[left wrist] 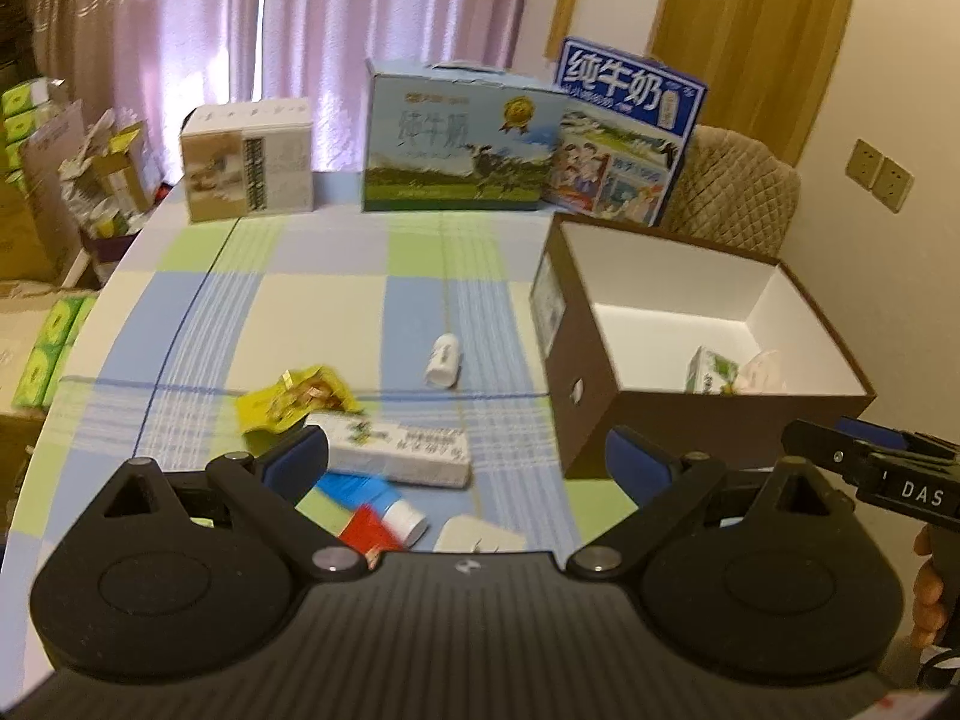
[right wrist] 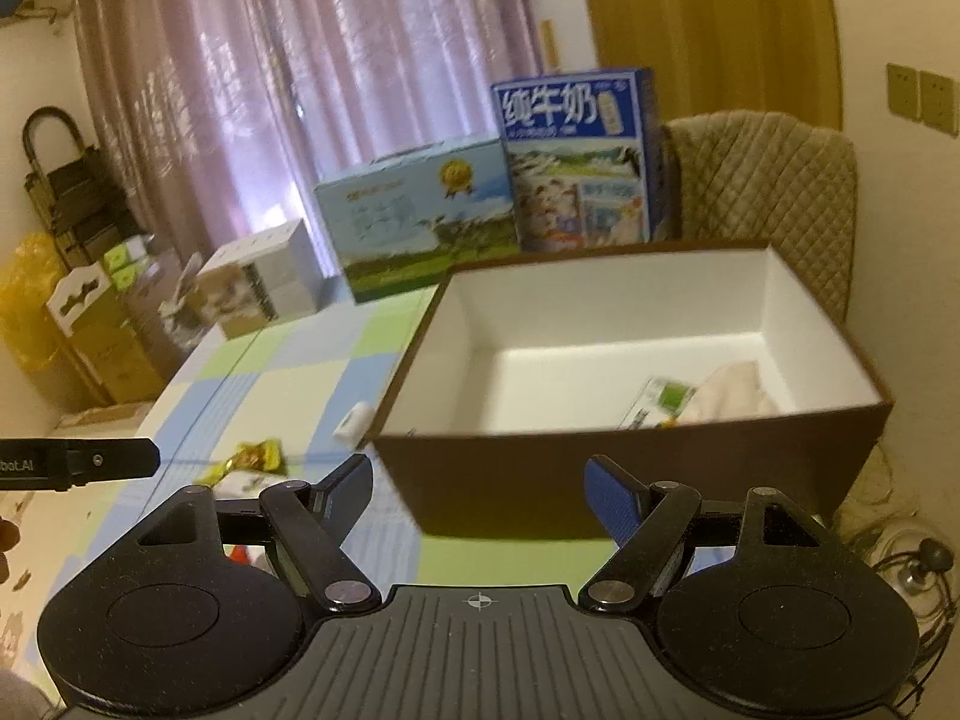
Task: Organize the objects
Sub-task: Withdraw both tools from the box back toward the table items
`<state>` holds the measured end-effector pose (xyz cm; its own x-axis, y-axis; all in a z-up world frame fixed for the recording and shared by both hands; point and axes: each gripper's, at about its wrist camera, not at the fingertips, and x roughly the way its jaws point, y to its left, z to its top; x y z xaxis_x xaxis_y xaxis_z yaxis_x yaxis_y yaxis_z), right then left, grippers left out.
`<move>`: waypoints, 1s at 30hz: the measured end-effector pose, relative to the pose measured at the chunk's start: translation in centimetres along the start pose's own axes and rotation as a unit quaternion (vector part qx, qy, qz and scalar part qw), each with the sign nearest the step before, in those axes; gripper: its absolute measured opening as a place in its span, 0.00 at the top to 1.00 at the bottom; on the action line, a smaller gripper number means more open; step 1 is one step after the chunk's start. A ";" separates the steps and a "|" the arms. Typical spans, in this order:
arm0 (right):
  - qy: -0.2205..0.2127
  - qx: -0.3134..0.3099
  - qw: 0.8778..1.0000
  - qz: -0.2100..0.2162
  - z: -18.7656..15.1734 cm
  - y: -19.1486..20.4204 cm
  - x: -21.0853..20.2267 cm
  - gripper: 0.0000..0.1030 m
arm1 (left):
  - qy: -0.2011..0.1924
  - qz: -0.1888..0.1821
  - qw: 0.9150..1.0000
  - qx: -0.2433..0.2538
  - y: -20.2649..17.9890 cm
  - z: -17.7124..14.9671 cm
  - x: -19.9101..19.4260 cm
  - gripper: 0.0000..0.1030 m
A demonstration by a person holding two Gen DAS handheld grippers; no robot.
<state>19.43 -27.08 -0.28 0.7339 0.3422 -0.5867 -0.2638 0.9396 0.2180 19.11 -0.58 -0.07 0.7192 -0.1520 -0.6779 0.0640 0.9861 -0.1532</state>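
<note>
Pink curtains (left wrist: 210, 18) backlit; wooden door (left wrist: 762, 30); quilted chair (right wrist: 774, 192).

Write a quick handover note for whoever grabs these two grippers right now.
Left gripper: open, empty, above the loose items.
Right gripper: open, empty, in front of the brown box.
Done: a small green-and-white carton and a pale soft item lie in the box.
Left on the checked tablecloth: white bottle, yellow wrapper, long white packet, red-and-blue tube, white card.
</note>
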 end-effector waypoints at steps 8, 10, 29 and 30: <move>0.034 -0.012 0.999 0.026 -2.2 1.6 1.7 0.27 | 0.008 0.022 1.000 0.001 1.9 -2.9 -0.2 0.05; 0.041 -0.014 0.999 0.033 -2.7 1.8 2.3 0.27 | 0.010 0.029 1.000 0.003 2.5 -3.7 -0.2 0.05; 0.122 -0.048 0.986 0.099 -7.1 4.8 7.9 0.27 | 0.060 0.065 0.995 -0.048 9.0 -9.4 0.9 0.05; 0.124 -0.055 0.985 0.102 -7.2 5.2 8.1 0.27 | 0.064 0.061 0.995 -0.051 9.1 -9.5 1.1 0.05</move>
<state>19.49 -19.42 -9.56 0.4859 0.5023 -0.7152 -0.4667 0.8410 0.2737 13.90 7.57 -9.05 0.6233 -0.0452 -0.7807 -0.0937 0.9868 -0.1319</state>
